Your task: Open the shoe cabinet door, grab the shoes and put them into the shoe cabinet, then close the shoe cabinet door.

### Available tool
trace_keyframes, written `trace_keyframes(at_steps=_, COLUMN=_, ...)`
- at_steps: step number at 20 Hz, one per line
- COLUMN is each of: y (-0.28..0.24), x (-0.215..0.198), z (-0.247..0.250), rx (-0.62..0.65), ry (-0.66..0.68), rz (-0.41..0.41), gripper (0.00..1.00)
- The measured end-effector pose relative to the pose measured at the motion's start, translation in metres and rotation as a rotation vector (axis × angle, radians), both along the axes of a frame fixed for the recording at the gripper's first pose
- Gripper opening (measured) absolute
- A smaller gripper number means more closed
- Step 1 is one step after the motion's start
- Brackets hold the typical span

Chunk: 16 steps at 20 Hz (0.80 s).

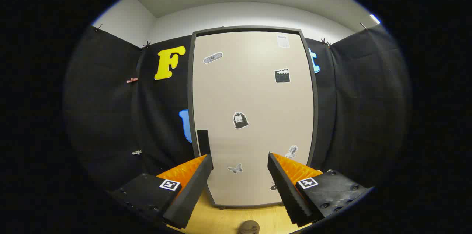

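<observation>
While the gripper [239, 160] faces the shoe cabinet [252, 116], its two fingers [195, 178] stand wide apart, holding nothing and touching nothing. Beyond them the cabinet's beige door [254, 94] is shut, stickers dotted across it, with a dark handle [203, 142] at its left edge just above the left fingertip. Below, between the fingers, a shoe [249, 227] peeks up from the wooden floor [221, 219].

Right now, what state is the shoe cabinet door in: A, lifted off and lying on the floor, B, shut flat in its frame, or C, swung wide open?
B: the beige shoe cabinet door sits flush inside its dark frame, beyond the open gripper, and its black handle is untouched.
</observation>
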State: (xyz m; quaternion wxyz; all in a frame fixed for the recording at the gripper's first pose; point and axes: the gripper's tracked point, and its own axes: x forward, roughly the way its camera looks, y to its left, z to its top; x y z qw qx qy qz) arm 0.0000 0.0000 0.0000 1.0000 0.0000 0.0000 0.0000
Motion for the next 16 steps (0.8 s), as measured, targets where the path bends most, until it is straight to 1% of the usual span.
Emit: trace_keyframes(at_steps=16, y=0.001, x=0.017, z=-0.006, rx=-0.009, ry=0.021, rz=-0.024, gripper=0.99)
